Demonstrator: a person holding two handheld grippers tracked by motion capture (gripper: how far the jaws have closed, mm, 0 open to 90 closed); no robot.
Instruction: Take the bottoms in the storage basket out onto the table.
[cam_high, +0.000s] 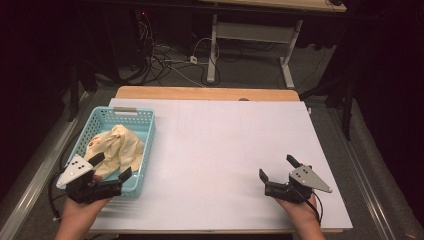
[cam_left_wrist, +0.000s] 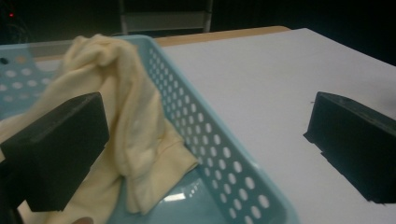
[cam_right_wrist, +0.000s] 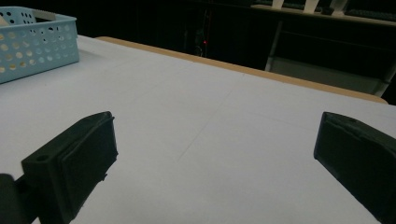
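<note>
Here the left hand-held gripper (cam_high: 111, 166) hangs at the near end of the basket (cam_high: 101, 116), its jaws spread wide and gripping nothing. The spread straddles the basket's right wall: in the left gripper view one jaw stands inside, against the cloth (cam_left_wrist: 135, 135), and the other stands outside over the bare counter (cam_left_wrist: 280, 84). That stance looks like a reach for the cloth, though with the wall between the jaws a close from here would likely pinch plastic too; my guess is the hand-held gripper must shift further in first.

The cloth (cam_high: 118, 146) lies bunched in the basket just ahead of the left hand-held gripper, piled high enough that one fold rises above the rim. Being heaped, not flat, it offers a ridge to pinch, which is probably why the approach comes from the near end at rim level. It is soft and will sag and trail when lifted.

The right hand-held gripper (cam_high: 278, 172) sits well apart, across the counter from the left one, low over the white sheet, its jaws likewise released and empty. From its own view the basket (cam_right_wrist: 37, 44) stands far off ahead and to its left. It seems parked there to keep clear, ready to help spread the cloth once it is out.
</note>
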